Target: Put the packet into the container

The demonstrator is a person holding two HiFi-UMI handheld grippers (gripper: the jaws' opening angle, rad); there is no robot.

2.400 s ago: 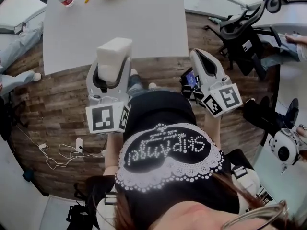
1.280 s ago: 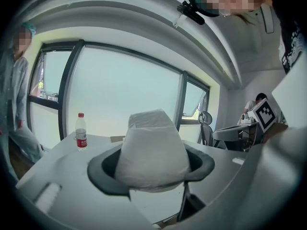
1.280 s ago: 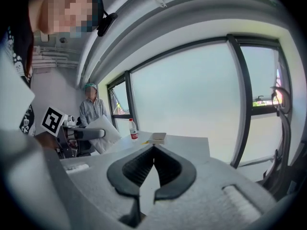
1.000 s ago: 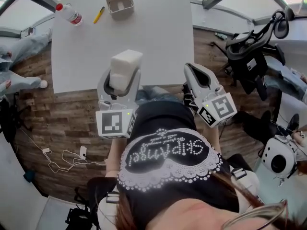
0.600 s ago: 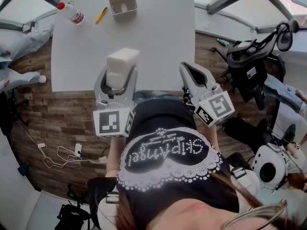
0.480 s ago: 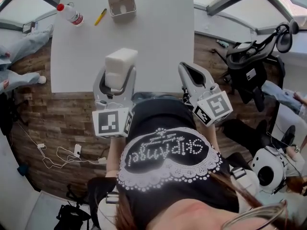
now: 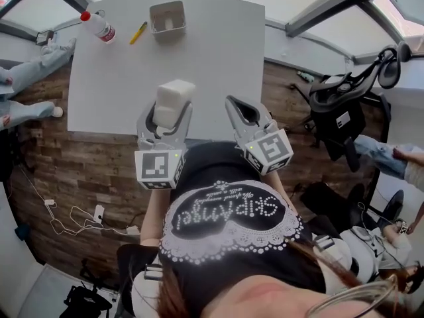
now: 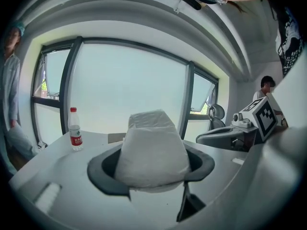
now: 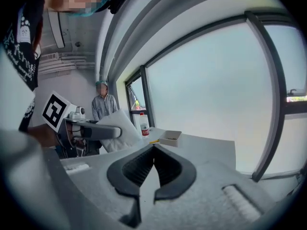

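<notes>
My left gripper [image 7: 168, 115] is clamped on the packet [image 7: 173, 100], a soft white pillow-shaped bag held up in the air over the near edge of the table [image 7: 218, 52]. My right gripper [image 7: 242, 111] is pinched closed with nothing between its jaws. The container [image 7: 154, 20] sits at the far end of the table, well apart from the packet, so a long reach lies ahead. The jaws squeeze only the lower part of the bag, and most of it bulges above them. I judge that it could sag, tip or slide out if I swing forward quickly. The container also looks small beside the packet, so a careless drop could leave the bag perched on the rim or shove the light box along the table. The bottle [image 7: 98, 25] and what looks like a yellow pen [image 7: 138, 32] lie just beside the container on its left, and a wide approach from that side could knock them. In the left gripper view the packet [image 8: 152, 147] fills the middle and covers nearly all of the container, so that camera gives me little help with lining up. The right gripper view shows the container [image 9: 170, 137] better, though small. Something pale lies inside it, and I cannot tell what. My own torso hides the near table edge from the head view.
</notes>
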